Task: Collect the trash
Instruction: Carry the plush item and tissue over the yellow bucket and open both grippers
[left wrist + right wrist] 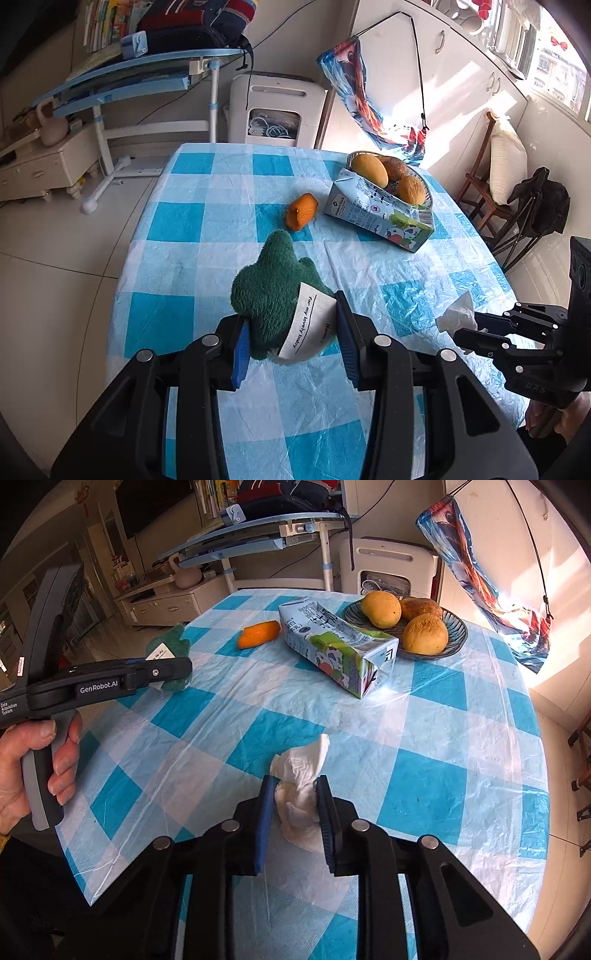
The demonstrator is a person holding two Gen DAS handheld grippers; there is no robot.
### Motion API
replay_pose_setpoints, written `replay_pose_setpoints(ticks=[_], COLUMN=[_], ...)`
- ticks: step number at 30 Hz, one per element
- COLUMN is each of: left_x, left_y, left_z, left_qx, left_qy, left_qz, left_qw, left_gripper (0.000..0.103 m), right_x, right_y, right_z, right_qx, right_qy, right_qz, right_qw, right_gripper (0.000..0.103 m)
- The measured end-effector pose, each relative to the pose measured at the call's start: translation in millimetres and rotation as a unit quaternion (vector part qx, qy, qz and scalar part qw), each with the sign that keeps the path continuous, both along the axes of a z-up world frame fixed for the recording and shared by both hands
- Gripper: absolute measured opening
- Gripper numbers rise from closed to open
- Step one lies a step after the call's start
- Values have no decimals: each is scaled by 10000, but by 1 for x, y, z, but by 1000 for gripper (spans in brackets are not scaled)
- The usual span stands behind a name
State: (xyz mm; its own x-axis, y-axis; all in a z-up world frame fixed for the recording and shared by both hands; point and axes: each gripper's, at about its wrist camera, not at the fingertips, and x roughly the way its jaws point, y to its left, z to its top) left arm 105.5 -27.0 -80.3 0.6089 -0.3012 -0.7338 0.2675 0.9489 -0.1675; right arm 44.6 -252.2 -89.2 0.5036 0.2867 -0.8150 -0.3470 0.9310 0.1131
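Note:
A green plush toy (273, 291) with a white label sits between the blue pads of my left gripper (291, 314), which press on both its sides just above the checked tablecloth. My right gripper (295, 797) is shut on a crumpled white tissue (301, 771) resting on the cloth. From the right wrist view the left gripper (181, 672) shows side-on with the green toy (166, 642) in it, held by a hand (22, 768). From the left wrist view the right gripper (469, 328) pinches the tissue (456, 314). A milk carton (332, 646) lies on its side mid-table.
An orange, carrot-shaped thing (258, 633) lies left of the carton. A dark bowl (458, 635) of yellow-brown fruit stands behind it. The table's edge (74, 867) drops off at the near left. A blue desk, a white appliance and chairs stand around the table.

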Motion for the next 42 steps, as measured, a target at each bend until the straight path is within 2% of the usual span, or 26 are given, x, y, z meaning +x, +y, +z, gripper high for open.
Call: replay_pose_setpoints(ticks=[4, 9, 15, 20, 22, 24, 25, 28, 30, 34, 38, 42], left_x=[-52, -125, -201, -247, -261, -273, -279, -291, -300, -314, -323, -325], left_y=[14, 31, 44, 46, 43, 39, 36, 31, 25, 19, 18, 21], left_z=[20, 29, 17, 3, -2, -8, -11, -19, -24, -34, -29, -19], left_qx=[45, 170, 346, 416, 441, 521, 569, 630, 738, 855, 951, 917], left_qy=[-80, -87, 103, 272, 340, 386, 410, 505, 548, 648, 473, 248], left_qz=[-95, -148, -224, -257, -286, -323, -351, -468, -616, -925, -1019, -877], left_qw=[9999, 9997, 9991, 9984, 9980, 9974, 9969, 9956, 9939, 9899, 9891, 9916], left_gripper=[39, 39, 39, 39, 39, 39, 39, 40, 41, 49, 59, 69], right_x=[-21, -78, -165, -215, -225, -231, -234, -240, -239, -237, -238, -237], right_y=[12, 50, 84, 108, 110, 109, 107, 97, 85, 65, 56, 56], right_z=[18, 35, 6, -18, -24, -28, -29, -22, -13, 5, 15, 19], right_qx=[373, 623, 825, 498, 408, 356, 351, 350, 466, 718, 886, 834], right_qy=[-83, -88, 519, 855, 971, 1083, 1084, 874, 645, 177, -106, -297], right_qz=[153, 752, 1235, 1612, 1642, 1599, 1561, 1292, 1008, 469, 150, 74], right_qw=[9992, 9952, 9876, 9820, 9808, 9805, 9812, 9871, 9917, 9962, 9959, 9960], right_gripper=[24, 24, 24, 25, 29, 50, 54, 56, 62, 67, 69, 73])
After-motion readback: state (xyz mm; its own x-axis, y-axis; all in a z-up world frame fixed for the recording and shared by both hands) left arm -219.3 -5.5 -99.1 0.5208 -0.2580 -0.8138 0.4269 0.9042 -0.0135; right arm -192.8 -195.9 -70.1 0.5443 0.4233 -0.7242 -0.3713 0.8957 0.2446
